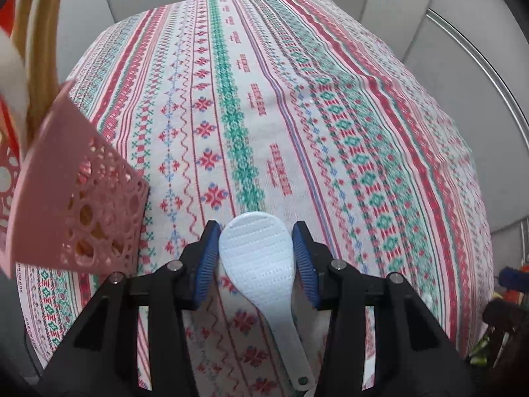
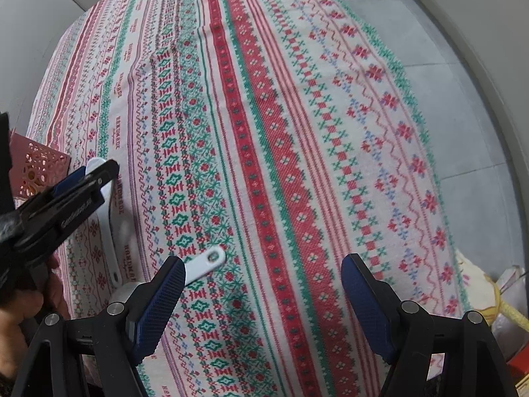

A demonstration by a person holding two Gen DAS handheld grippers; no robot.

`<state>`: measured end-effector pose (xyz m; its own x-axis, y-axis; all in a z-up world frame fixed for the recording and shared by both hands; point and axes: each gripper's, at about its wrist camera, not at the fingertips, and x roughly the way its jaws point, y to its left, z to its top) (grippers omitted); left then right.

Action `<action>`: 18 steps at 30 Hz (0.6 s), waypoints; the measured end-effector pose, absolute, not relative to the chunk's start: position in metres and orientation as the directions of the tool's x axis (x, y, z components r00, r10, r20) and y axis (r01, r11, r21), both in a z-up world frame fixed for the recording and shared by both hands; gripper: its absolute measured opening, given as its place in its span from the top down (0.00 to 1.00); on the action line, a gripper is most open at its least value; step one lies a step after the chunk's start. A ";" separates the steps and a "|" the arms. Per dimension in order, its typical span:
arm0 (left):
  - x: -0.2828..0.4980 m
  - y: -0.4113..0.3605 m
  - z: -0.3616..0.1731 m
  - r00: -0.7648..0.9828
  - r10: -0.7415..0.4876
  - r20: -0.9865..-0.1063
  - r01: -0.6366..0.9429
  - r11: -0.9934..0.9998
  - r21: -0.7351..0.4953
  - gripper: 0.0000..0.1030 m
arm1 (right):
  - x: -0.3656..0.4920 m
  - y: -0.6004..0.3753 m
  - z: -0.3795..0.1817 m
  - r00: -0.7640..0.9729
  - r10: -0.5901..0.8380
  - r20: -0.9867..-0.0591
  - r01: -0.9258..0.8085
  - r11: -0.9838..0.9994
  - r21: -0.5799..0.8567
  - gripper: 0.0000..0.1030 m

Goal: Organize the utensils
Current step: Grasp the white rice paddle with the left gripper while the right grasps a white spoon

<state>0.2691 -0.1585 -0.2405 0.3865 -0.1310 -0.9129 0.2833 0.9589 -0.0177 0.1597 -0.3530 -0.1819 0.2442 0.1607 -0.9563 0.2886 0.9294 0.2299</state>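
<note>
A white rice paddle [image 1: 256, 258] lies on the patterned tablecloth [image 1: 264, 99], its handle pointing back toward the camera. My left gripper [image 1: 255, 248] points steeply down over it, and its blue pads touch both edges of the paddle's head. In the right wrist view the same left gripper [image 2: 92, 172] and rice paddle [image 2: 107, 218] show at the left. My right gripper [image 2: 263, 281] hovers open over bare cloth. A second white utensil handle [image 2: 208, 261] with a hole in its end sticks out from behind the right gripper's left finger [image 2: 158, 307]. A pink perforated basket [image 1: 82, 205] stands left of the paddle.
The pink basket [image 2: 36, 168] sits near the table's left edge. Grey floor [image 2: 446, 99] lies beyond the cloth's right edge, with bags and clutter [image 2: 506, 297] below it. Curved wooden bars [image 1: 43, 49] rise behind the basket. A person's hand [image 2: 13, 324] holds the left gripper.
</note>
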 end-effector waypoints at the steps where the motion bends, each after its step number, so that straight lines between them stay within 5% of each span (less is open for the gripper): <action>1: 0.263 -0.157 -0.238 0.384 -0.137 -0.913 0.292 0.956 -0.021 0.54 | 0.161 -0.351 -0.184 0.235 0.174 -0.956 0.289 0.927 0.239 0.21; 5: 0.250 -0.152 -0.223 0.389 -0.164 -0.906 0.335 0.942 -0.027 0.54 | 0.165 -0.342 -0.195 0.198 0.235 -0.952 0.293 0.912 0.286 0.23; 11: 0.233 -0.139 -0.202 0.395 -0.205 -0.895 0.393 0.919 -0.037 0.54 | 0.177 -0.328 -0.222 0.123 0.332 -0.935 0.335 0.873 0.355 0.47; 18: 0.220 -0.120 -0.188 0.403 -0.245 -0.882 0.417 0.907 -0.061 0.54 | 0.195 -0.307 -0.229 0.127 0.285 -0.950 0.324 0.894 0.311 0.51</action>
